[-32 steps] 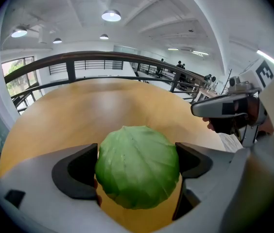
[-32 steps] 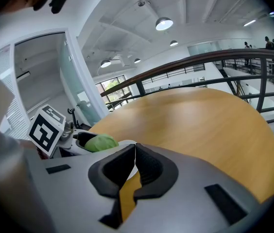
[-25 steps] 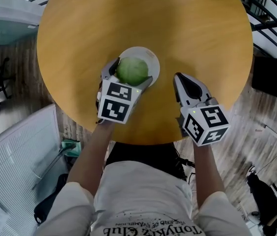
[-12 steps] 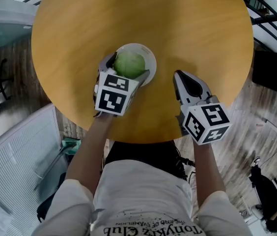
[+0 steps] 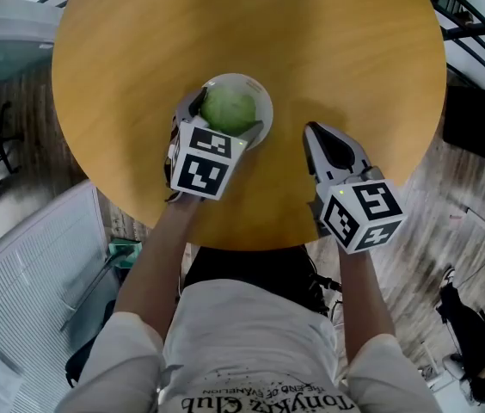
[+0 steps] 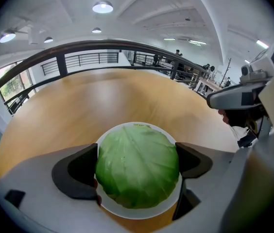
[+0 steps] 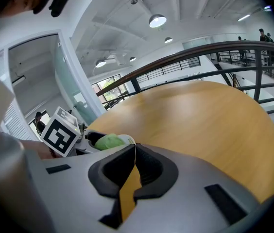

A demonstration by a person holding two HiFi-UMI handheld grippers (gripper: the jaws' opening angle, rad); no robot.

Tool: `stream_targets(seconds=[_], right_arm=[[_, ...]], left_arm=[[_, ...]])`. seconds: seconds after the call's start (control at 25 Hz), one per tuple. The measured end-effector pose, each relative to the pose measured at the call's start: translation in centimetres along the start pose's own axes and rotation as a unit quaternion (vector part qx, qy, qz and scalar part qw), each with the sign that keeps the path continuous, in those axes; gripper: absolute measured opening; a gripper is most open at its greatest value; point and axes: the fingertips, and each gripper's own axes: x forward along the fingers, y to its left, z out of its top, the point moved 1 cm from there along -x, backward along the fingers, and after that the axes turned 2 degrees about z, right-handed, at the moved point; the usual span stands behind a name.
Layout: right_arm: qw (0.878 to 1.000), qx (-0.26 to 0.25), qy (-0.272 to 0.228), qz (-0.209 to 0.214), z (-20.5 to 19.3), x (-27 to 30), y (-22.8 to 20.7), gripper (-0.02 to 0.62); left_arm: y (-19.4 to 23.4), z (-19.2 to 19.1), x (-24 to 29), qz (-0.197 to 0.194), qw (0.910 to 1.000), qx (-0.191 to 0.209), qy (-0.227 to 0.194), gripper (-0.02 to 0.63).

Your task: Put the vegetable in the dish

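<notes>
Tabletop [image 5: 311, 50]: round, light wood, fills the upper half of the head view. Plank floor [image 5: 27, 119] shows around it at left and right.

Person [image 5: 251, 351]: white printed shirt, bottom centre, both forearms reaching up over the near edge of the tabletop.

Left tongs [image 5: 225, 120]: centre-left of the frame, clamped on the cabbage [image 5: 228, 108]. Left gripper view shows both dark pads touching its flanks, one on each side.

Right tongs [image 5: 313, 136]: right of centre, over bare tabletop, near the dish [image 5: 262, 99] but apart from it. Jaws are closed together with only a thin slit between them and nothing in it. Right gripper view has the left tongs and cabbage at its lower left.

Dish: white, round, shallow, on the tabletop left of centre. Its rim shows past the cabbage on the far side, and in the left gripper view also below it.

Cabbage: pale green round head with a veined leaf on top. It sits inside the dish outline, between the left jaws. Cannot tell if it rests on the dish or hangs just above it.
</notes>
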Motion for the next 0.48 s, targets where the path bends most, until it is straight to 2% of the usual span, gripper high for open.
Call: stream_targets(seconds=[0.48], right_arm=[[1.000, 0.004, 0.001, 0.003, -0.36, -0.12, -0.22, 0.026]], left_arm=[[-0.58, -0.43, 0.65, 0.001, 0.9997, 0.014, 0.018, 0.491]])
